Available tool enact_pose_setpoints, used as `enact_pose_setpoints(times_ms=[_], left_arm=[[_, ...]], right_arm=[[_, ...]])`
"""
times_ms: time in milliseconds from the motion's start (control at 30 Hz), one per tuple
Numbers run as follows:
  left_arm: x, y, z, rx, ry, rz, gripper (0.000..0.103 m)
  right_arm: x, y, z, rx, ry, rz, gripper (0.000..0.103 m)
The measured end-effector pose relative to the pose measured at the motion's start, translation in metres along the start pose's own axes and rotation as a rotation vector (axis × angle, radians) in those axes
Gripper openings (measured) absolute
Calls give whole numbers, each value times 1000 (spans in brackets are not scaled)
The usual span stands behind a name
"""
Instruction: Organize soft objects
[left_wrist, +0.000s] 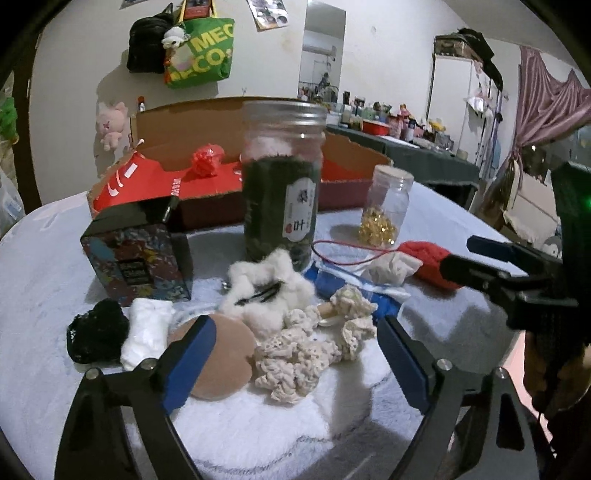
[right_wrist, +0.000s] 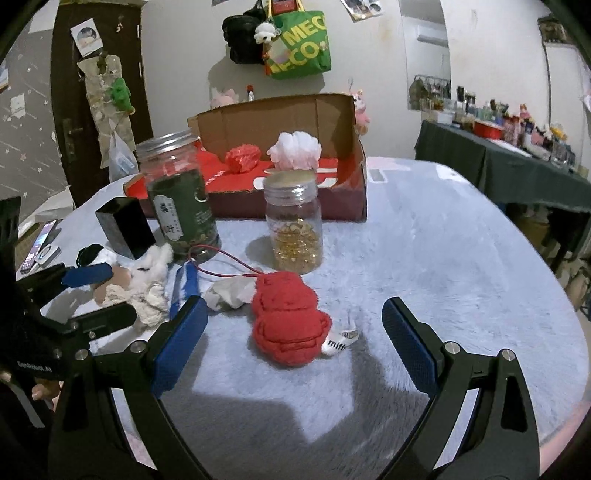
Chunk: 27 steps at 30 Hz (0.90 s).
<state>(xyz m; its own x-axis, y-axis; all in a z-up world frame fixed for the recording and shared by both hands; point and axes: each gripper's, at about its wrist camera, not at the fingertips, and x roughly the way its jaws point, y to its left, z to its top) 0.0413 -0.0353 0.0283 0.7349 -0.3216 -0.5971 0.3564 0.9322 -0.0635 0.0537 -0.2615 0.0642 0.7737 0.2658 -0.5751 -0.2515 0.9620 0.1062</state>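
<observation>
The left tool (left_wrist: 295, 354) hangs with its blue-padded fingers spread, pinching nothing; a cream crinkled fabric scrunchie (left_wrist: 303, 354) and a tan round flat pad (left_wrist: 225, 358) lie on the surface between them. Just beyond sit a white fluffy cotton-like wad (left_wrist: 266, 291), a white folded cloth (left_wrist: 146, 332) and a black fuzzy lump (left_wrist: 98, 332). The right tool (right_wrist: 295, 350) is likewise spread wide and empty, with a red knitted plush toy (right_wrist: 288, 317) resting on the pale blue fuzzy surface (right_wrist: 443, 258) between its fingers, not touched by either. A crumpled white tissue (right_wrist: 229, 291) lies just beside the toy. Behind stand a tall clear jar of dark leaves (right_wrist: 181, 199), a small clear jar of golden beads (right_wrist: 293, 225) and an open cardboard box with a red lining (right_wrist: 280, 122) holding a red crinkly ball (right_wrist: 242, 157) and a pink-white pompom (right_wrist: 295, 149).
</observation>
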Motion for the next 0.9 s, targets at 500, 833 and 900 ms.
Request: enact_pose_setpoints(times_ms=[500,833,900], left_arm=[[1,7,2,5,35,-129,28],[-24,12,19,-23,-48,-132,26],[-26,13,23,-19,-65,-124,26]], right_arm=[[16,-24,-2,156,59,208,41],[-14,-5,14,107,-44,226,41],[-14,3,16,90,-49,233,41]])
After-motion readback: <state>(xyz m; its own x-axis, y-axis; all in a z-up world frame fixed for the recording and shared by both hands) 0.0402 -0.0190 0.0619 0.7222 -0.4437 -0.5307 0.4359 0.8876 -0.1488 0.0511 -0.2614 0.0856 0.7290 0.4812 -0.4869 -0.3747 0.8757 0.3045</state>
